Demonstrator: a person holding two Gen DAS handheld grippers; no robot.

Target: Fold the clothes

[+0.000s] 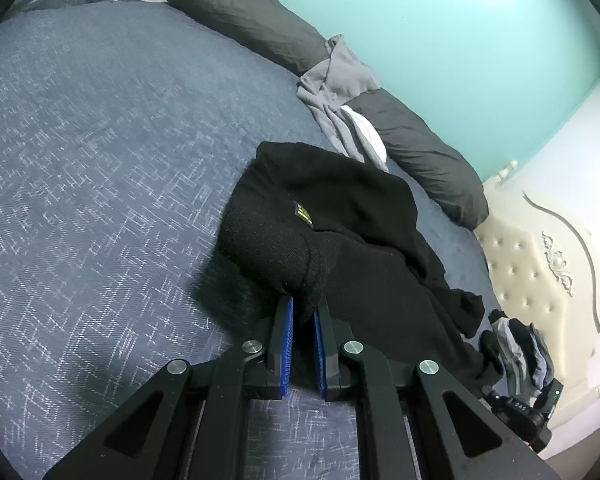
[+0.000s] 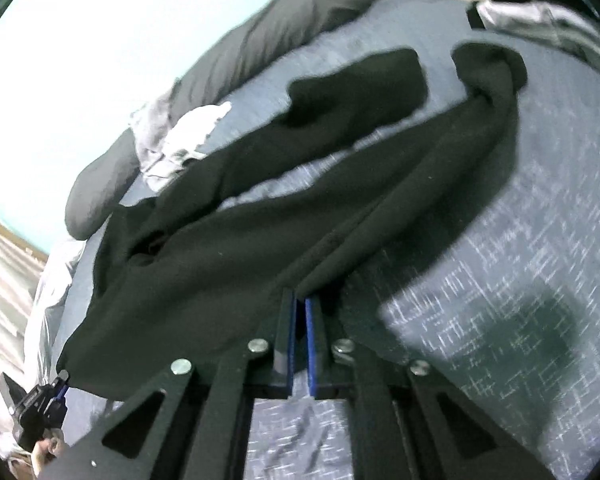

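Both grippers, left (image 1: 303, 310) and right (image 2: 300, 300), are pinching the black garment (image 1: 340, 216); it's lying bunched on the bed (image 1: 100, 160); folding unfinished.

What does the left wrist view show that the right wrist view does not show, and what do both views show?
Only the left wrist view shows the small yellow label on the black garment and the carved ornament on the cream headboard. Only the right wrist view shows both long dark parts of the garment spread apart on the blue bedcover. Both views show a gripper, left gripper and right gripper, shut on the black garment, plus the dark pillows and the turquoise wall.
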